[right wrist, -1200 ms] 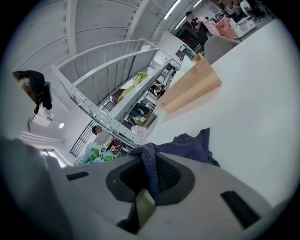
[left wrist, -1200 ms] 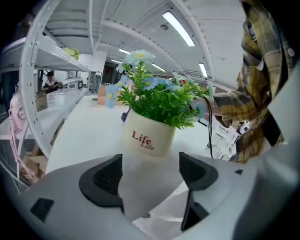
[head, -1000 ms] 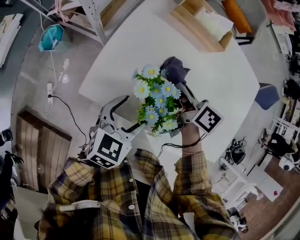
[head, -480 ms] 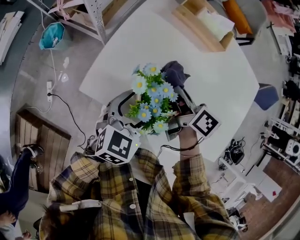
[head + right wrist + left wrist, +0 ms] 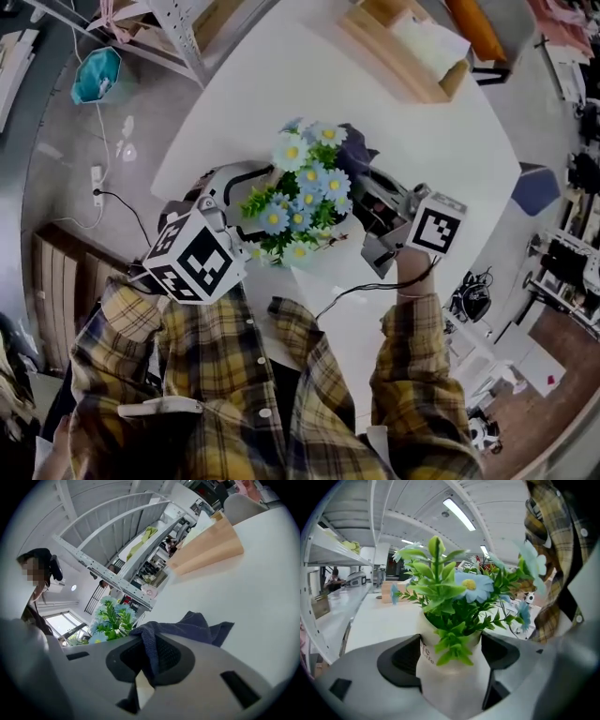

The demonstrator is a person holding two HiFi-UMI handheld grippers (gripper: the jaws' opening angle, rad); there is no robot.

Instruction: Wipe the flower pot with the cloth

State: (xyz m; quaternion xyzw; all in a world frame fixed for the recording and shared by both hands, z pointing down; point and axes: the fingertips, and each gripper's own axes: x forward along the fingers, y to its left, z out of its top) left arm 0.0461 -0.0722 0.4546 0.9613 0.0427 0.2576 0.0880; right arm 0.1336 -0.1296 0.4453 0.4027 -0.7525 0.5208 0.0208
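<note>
Listing by gripper.

Left gripper (image 5: 452,654): the jaws stand wide and have just been opening. The white flower pot (image 5: 446,672) is upright between them, with both dark pads against its sides. Blue flowers (image 5: 472,586) and green leaves rise from the pot straight ahead of the jaws and hide most of its rim. Whether the pot's base rests on the white table (image 5: 441,159) or hangs clear of it cannot be told, since the blooms cover it from above.

Right gripper (image 5: 143,670): the jaws are closed on a fold of the dark blue cloth (image 5: 187,626). The rest of the cloth bunches just beyond the jaw tips, above the table. The flowers stand near, ahead and to this gripper's left. In the head view this gripper sits just beside the flowers, opposite the left gripper.

Wooden box (image 5: 208,550): on the table, well ahead of the right gripper.

Plaid sleeves (image 5: 412,375): behind both grippers.
</note>
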